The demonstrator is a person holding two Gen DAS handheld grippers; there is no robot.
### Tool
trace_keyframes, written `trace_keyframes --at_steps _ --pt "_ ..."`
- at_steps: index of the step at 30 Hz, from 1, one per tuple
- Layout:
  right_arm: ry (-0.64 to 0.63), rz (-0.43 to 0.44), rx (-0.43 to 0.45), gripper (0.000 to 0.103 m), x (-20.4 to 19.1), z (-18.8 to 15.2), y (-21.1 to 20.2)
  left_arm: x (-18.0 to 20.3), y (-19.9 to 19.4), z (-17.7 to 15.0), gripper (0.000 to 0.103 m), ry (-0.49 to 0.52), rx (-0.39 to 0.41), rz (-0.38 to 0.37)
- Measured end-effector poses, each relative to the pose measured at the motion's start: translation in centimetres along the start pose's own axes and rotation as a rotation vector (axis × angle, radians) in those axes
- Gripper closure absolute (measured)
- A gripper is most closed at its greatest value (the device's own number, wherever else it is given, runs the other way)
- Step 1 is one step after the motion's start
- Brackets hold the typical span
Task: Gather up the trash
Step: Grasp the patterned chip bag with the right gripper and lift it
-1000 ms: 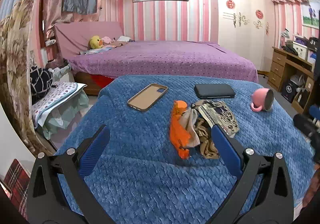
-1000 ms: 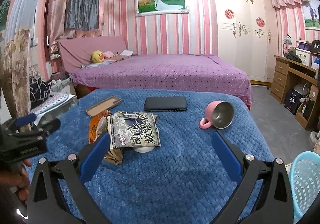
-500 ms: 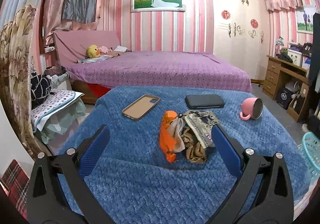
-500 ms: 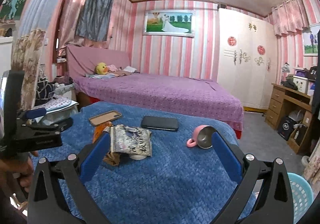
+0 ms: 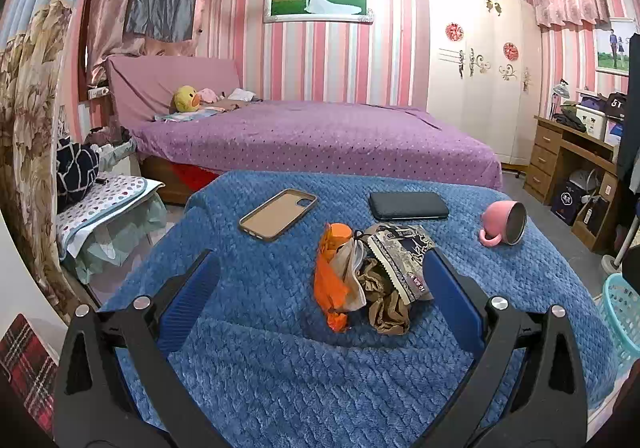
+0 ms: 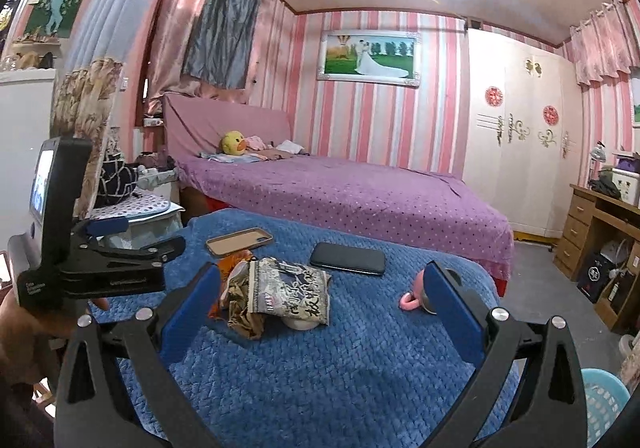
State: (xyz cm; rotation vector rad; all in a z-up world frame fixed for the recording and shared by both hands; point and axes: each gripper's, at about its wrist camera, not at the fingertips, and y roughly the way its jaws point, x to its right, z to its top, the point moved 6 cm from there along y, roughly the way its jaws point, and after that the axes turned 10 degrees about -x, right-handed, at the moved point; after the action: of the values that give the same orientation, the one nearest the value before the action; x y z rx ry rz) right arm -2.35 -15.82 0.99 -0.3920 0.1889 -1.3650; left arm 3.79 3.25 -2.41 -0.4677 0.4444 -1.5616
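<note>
A pile of trash lies on the blue blanket (image 5: 280,368): an orange wrapper (image 5: 330,288), a crumpled brown wrapper (image 5: 384,300) and a grey printed snack bag (image 5: 400,256). The same bag (image 6: 288,290) shows in the right wrist view, resting over a white round thing (image 6: 298,323). My left gripper (image 5: 320,300) is open and empty, just short of the pile. My right gripper (image 6: 320,312) is open and empty, back from the pile. The left gripper's body (image 6: 100,260) shows at the left of the right wrist view.
A tan phone case (image 5: 278,212), a black phone (image 5: 408,205) and a tipped pink mug (image 5: 504,223) lie on the blanket beyond the pile. A light blue basket (image 6: 600,404) stands on the floor at the right. A purple bed (image 5: 320,139) is behind.
Both grippers have pulled back and risen from the blanket; the right one has tilted upward, so more ceiling shows. The trash pile has not moved.
</note>
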Motion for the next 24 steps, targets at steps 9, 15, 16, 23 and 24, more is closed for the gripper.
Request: trace_keyframes --at_steps 9,15,16,23,24 --pt "0.008 0.048 0.025 0.004 -0.8 0.2 -0.2 -0.1 -0.8 0.2 0.005 0.003 0.018 -0.002" --pt "0.009 0.06 0.045 0.004 -1.1 0.4 -0.5 -0.5 -1.1 0.2 0.005 0.005 0.024 -0.004" --pt "0.0 0.062 0.056 0.004 -1.2 0.4 -0.7 -0.5 -1.1 0.2 0.005 0.009 0.023 -0.003" --pt "-0.012 -0.006 -0.007 0.004 -1.2 0.1 2.1 -0.6 -0.3 0.4 0.005 -0.006 0.015 0.007" --pt "-0.01 -0.01 -0.021 0.004 -1.2 0.1 2.8 -0.6 -0.1 0.6 0.005 -0.001 0.017 0.009"
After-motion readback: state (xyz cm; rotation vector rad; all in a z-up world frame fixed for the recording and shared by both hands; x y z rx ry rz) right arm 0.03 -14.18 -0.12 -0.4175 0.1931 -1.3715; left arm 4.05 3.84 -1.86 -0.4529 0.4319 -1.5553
